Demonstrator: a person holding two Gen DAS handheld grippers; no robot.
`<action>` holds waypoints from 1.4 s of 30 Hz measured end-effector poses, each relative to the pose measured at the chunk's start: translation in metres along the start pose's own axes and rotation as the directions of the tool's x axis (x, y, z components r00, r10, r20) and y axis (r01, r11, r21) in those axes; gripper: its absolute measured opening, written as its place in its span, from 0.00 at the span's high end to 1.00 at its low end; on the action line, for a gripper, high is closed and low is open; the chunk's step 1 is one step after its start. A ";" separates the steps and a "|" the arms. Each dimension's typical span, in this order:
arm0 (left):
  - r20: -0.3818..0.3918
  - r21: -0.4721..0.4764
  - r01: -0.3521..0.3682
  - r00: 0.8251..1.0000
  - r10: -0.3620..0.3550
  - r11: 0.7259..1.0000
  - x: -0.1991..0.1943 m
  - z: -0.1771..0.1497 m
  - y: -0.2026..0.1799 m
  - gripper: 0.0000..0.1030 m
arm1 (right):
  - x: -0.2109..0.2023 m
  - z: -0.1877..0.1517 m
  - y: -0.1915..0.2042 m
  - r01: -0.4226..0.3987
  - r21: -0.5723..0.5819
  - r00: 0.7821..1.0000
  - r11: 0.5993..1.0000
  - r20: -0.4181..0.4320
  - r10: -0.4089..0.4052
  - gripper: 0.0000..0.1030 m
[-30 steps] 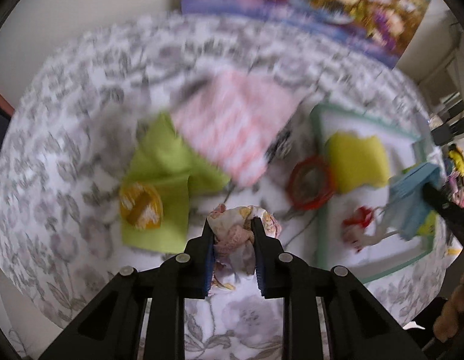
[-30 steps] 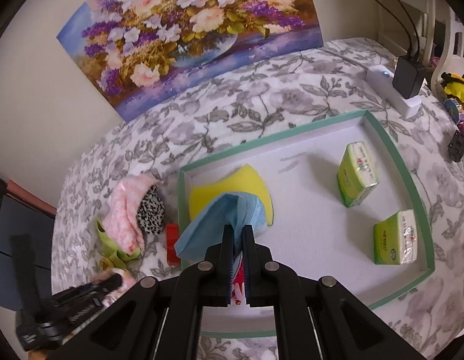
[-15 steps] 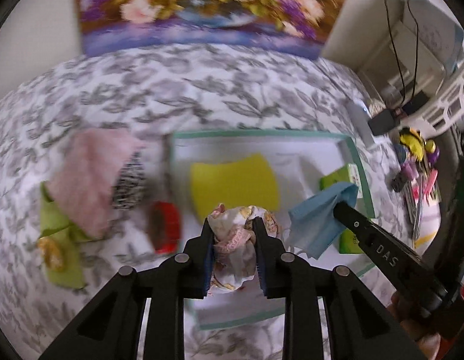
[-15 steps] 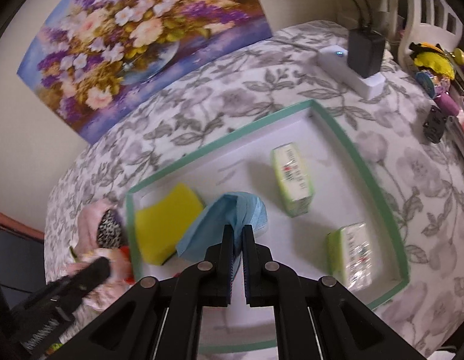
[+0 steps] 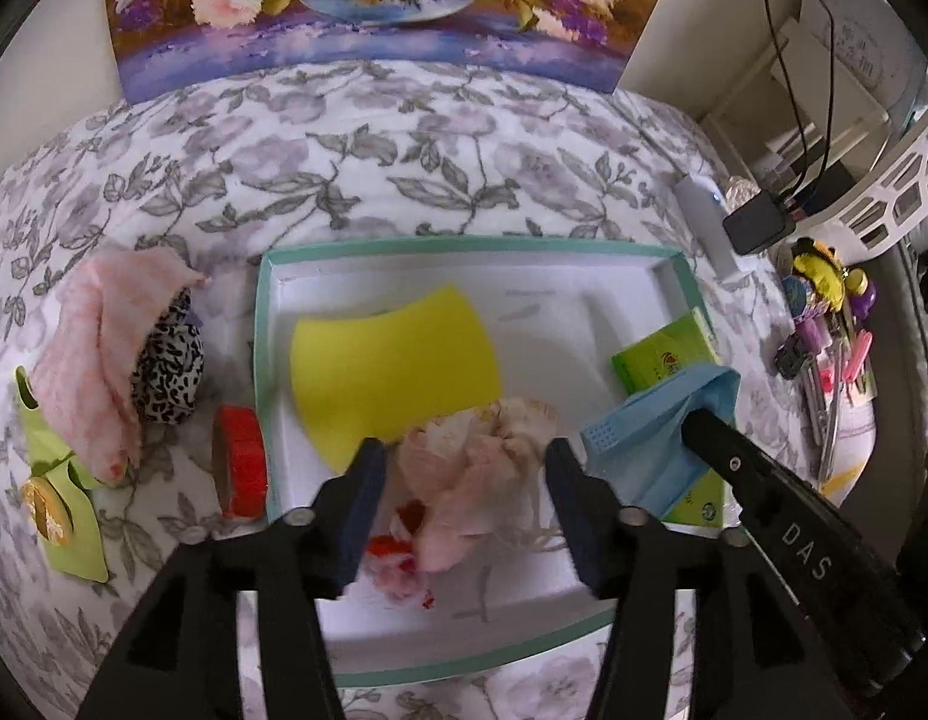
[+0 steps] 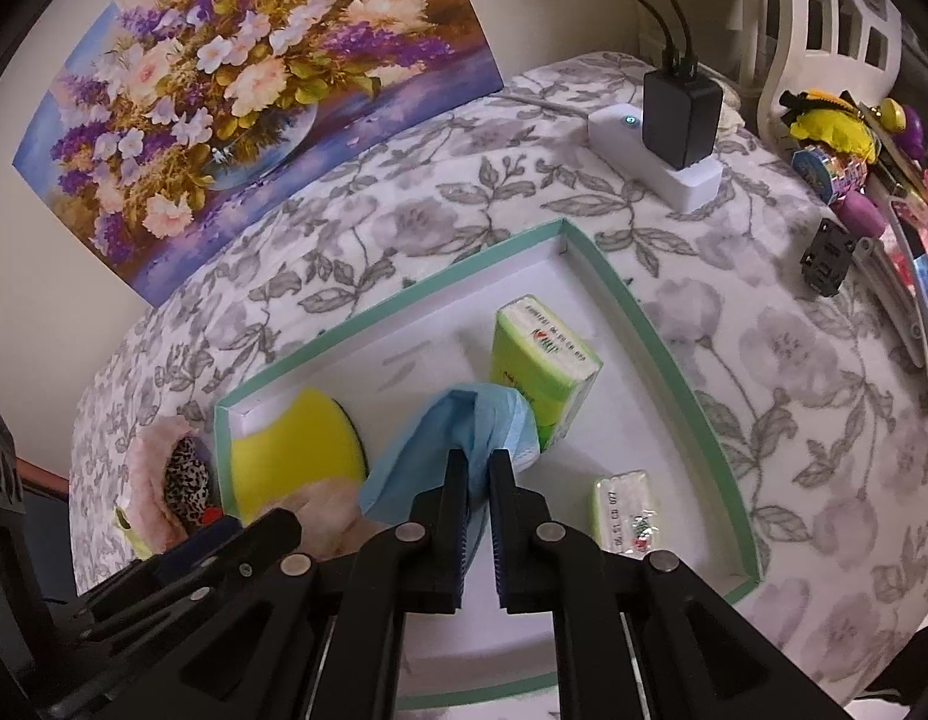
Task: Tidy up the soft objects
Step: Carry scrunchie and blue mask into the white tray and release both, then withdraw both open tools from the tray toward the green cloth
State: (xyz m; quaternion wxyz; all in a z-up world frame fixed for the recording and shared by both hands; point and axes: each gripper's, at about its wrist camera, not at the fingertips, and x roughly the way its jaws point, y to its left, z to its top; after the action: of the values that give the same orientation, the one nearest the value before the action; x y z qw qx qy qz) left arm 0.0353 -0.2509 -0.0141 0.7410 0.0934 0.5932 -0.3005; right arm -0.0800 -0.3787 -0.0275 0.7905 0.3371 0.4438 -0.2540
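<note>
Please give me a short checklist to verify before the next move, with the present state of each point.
1. Left gripper has let go of the floral cloth bundle: ok; its jaws have just been opening and the pads stand clear of the bundle.
2. Bundle is inside the green-rimmed tray: ok; it lies beside the yellow sponge.
3. Right gripper holds the blue face mask: ok; jaws pinch it.
4. Mask is over the tray: ok.
5. Free tray floor under the mask: cannot tell; the tissue packs are close.
6. Pink cloth and red tape roll are sorted: not ok; both lie outside the tray.
</note>
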 end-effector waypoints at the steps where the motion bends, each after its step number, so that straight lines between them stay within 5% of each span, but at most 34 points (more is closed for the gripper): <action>1: 0.008 -0.004 0.003 1.000 -0.003 1.000 -0.002 0.000 0.000 0.34 | -0.003 0.000 0.001 0.005 -0.009 1.000 1.000 0.003 -0.005 0.91; 3: 0.028 -0.005 0.006 1.000 -0.006 1.000 -0.009 0.001 0.000 0.26 | -0.007 0.001 0.002 0.017 -0.022 1.000 1.000 0.012 -0.017 0.91; 6: 0.061 -0.013 -0.006 0.998 0.006 1.000 -0.017 0.001 0.003 0.15 | -0.017 0.003 0.004 0.035 -0.034 0.999 0.999 0.023 -0.035 0.73; 10: 0.105 -0.046 -0.061 0.992 0.066 0.997 -0.028 0.003 0.015 0.13 | -0.031 0.004 0.012 0.045 -0.072 0.998 0.996 0.046 -0.042 0.46; 17: 0.144 -0.119 -0.143 0.977 0.160 0.983 -0.034 0.003 0.041 0.13 | -0.036 0.001 0.028 0.081 -0.163 0.996 0.983 0.060 -0.072 0.17; 19: 0.144 -0.142 -0.150 0.975 0.171 0.978 -0.034 0.003 0.049 0.13 | -0.033 0.000 0.029 0.082 -0.173 0.996 0.981 0.054 -0.074 0.01; 42: 0.188 -0.307 -0.177 0.952 0.242 0.935 -0.048 -0.003 0.119 0.13 | -0.013 -0.006 0.045 0.098 -0.185 0.995 0.978 0.012 -0.097 0.00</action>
State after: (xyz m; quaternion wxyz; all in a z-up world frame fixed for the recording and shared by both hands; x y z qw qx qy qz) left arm 0.0936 -0.1379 0.0037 0.8365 0.0139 0.5300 -0.1387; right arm -0.0582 -0.3436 -0.0049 0.8058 0.2393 0.4803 -0.2504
